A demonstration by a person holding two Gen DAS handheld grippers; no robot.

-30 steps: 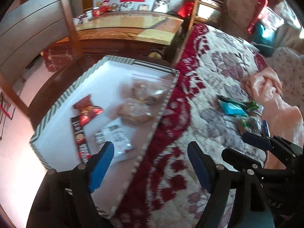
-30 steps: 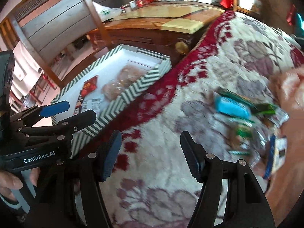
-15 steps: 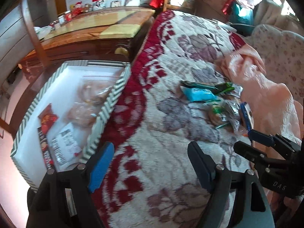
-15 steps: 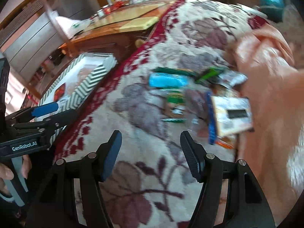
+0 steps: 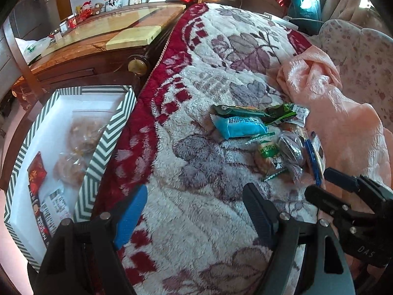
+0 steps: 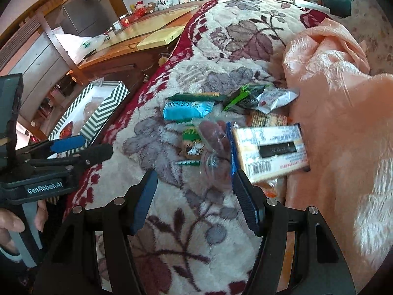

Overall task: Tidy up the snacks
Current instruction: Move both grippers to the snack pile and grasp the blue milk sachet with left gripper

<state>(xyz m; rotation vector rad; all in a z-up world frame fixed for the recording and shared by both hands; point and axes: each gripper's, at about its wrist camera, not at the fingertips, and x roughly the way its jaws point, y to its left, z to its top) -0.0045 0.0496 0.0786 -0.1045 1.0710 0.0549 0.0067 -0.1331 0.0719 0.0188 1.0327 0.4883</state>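
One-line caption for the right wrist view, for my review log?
Open right tool hovers over a floral blanket, facing a snack pile; striped box at left.

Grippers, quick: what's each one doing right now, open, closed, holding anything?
Left gripper: open, empty, over the blanket.
Right gripper: open, empty, just short of the snacks.

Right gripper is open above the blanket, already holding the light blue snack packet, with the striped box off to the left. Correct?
Not quite. The right gripper is open but holds nothing; the light blue snack packet lies on the blanket beyond it, as the right wrist view shows. The striped box is to the left.
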